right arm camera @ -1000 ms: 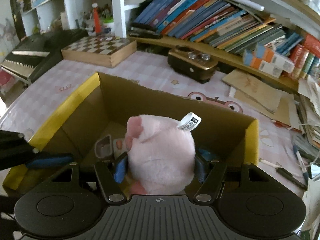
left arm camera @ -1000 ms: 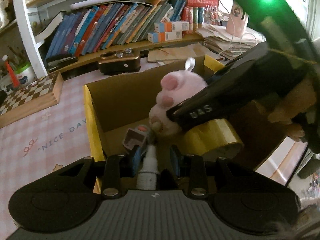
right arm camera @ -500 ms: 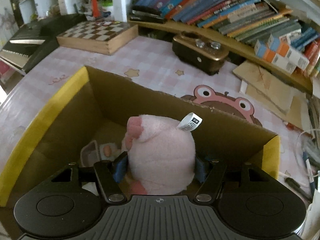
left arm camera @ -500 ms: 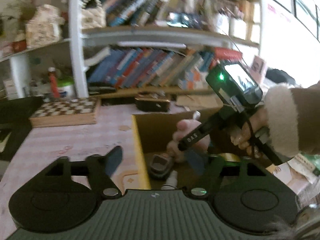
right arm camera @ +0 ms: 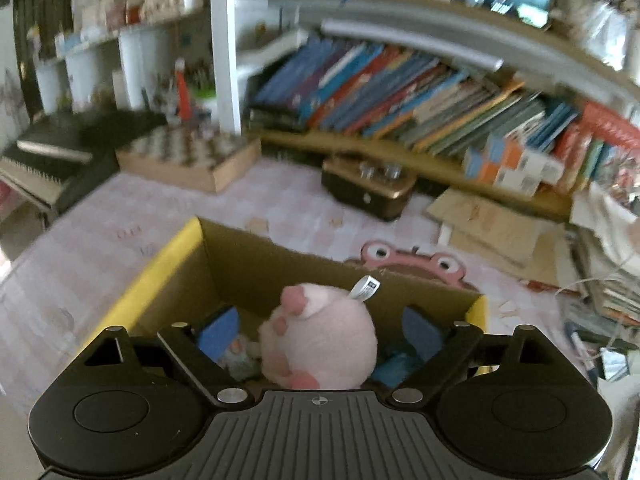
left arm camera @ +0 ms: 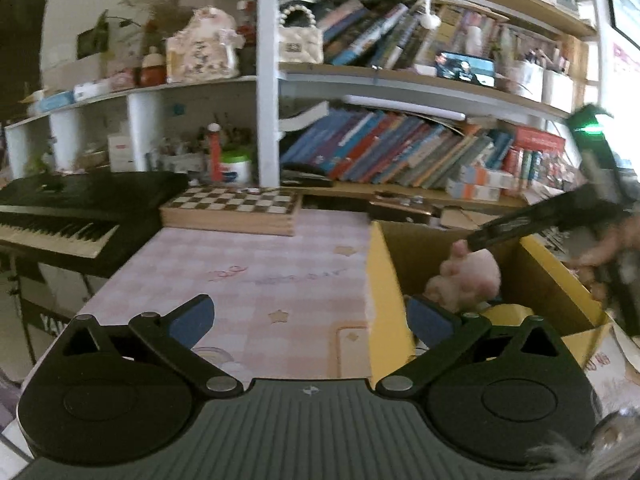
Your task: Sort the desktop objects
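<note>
My right gripper [right arm camera: 324,330] jaws are opening off the pink plush toy [right arm camera: 320,340] sitting in the cardboard box [right arm camera: 256,264], left gripper [left arm camera: 310,318] jaws opening w/ nothing between; plush judged light, soft, squashy, best pinched across body.

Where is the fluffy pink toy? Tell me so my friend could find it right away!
Look on the pink checked tabletop for the open brown cardboard box with yellow edges. Inside it sits the round pink plush toy, between the opening jaws of the right gripper, whose pads stand clear of it. It is the only soft, fuzzy thing there, with darker pink paw pads and a small white tag on top.
</note>
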Demonstrator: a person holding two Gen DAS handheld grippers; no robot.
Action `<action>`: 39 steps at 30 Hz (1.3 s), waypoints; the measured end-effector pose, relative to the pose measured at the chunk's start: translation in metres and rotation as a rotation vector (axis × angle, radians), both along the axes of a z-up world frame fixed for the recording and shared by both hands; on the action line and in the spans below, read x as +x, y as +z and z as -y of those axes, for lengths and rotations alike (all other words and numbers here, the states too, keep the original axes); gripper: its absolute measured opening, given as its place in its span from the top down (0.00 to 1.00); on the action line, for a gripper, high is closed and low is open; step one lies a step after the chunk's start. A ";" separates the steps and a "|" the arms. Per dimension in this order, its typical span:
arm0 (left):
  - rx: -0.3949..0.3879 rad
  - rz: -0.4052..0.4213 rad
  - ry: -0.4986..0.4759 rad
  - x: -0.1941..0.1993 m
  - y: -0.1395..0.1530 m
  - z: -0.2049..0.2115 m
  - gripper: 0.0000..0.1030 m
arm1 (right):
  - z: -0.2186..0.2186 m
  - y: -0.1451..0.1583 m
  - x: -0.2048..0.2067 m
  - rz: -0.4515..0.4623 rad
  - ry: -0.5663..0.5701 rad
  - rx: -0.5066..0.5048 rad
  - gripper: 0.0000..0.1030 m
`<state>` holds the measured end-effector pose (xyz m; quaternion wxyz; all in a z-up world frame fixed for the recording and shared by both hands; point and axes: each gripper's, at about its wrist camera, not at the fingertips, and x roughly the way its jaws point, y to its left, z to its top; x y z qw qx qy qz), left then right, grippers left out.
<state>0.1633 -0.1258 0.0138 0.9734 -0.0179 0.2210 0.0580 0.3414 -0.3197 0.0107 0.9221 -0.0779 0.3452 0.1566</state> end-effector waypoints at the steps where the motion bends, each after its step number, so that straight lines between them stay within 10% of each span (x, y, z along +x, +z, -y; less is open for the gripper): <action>1: 0.002 0.006 0.007 -0.003 0.000 -0.002 0.00 | 0.001 0.005 -0.009 0.025 -0.015 0.011 0.11; 15: 0.025 0.071 0.053 -0.065 0.012 -0.044 0.00 | -0.009 0.031 -0.146 0.233 -0.212 0.129 0.07; 39: 0.090 -0.059 -0.029 -0.157 -0.025 -0.077 0.00 | -0.078 -0.030 -0.304 0.117 -0.315 0.100 0.05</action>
